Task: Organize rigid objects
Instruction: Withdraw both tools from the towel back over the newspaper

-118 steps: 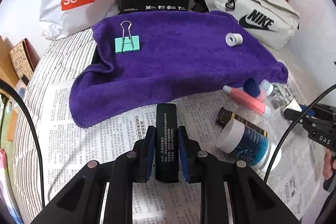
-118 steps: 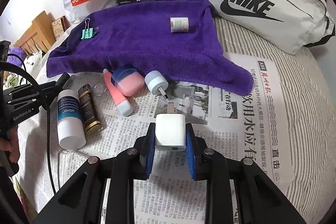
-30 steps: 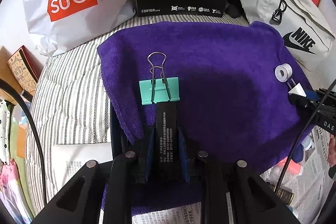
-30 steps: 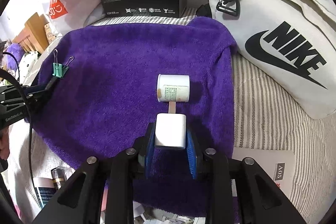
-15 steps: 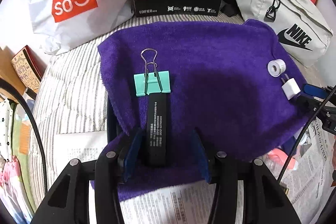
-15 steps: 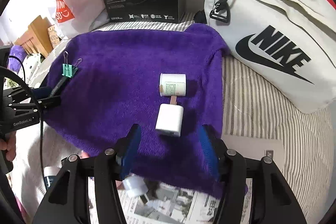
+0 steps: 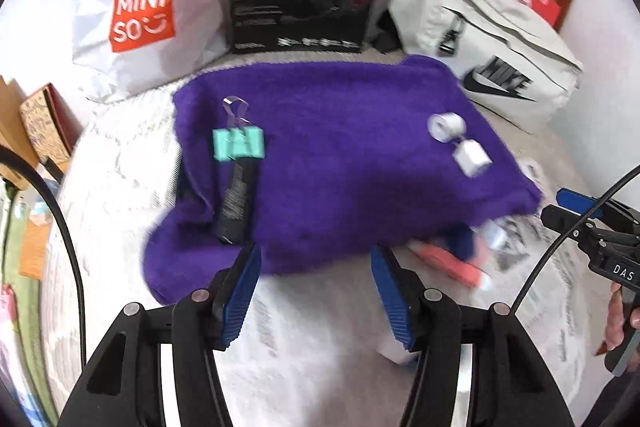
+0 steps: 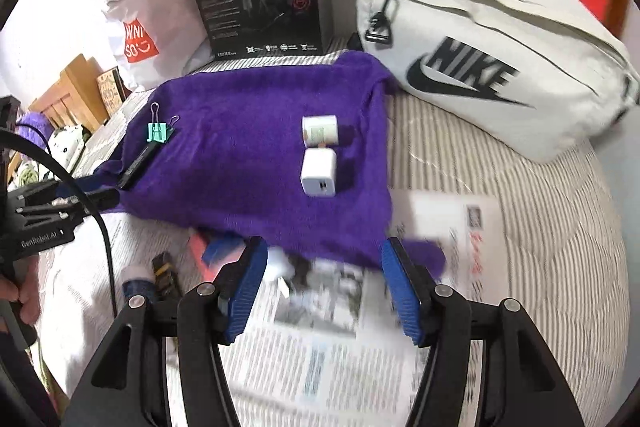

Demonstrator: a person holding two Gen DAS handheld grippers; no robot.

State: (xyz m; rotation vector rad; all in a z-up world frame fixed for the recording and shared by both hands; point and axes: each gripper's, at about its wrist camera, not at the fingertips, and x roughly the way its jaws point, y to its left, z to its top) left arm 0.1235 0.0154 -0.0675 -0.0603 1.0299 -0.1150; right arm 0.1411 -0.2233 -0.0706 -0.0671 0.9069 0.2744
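Both the left gripper [image 7: 316,283] and the right gripper [image 8: 322,281] are hovering with jaws spread and empty over the newspaper-covered bed [image 8: 520,227]. The slim black rectangular bar [image 7: 236,203] is lying on the purple terry towel [image 7: 340,147], touching the mint-green metal binder clip [image 7: 239,143]; the white plastic charger cube [image 8: 319,173] is sitting just beside the small white roll [image 8: 320,131]. Everything looks light and stiff, probably best pinched across flat sides, though the smooth cube may be slipping.
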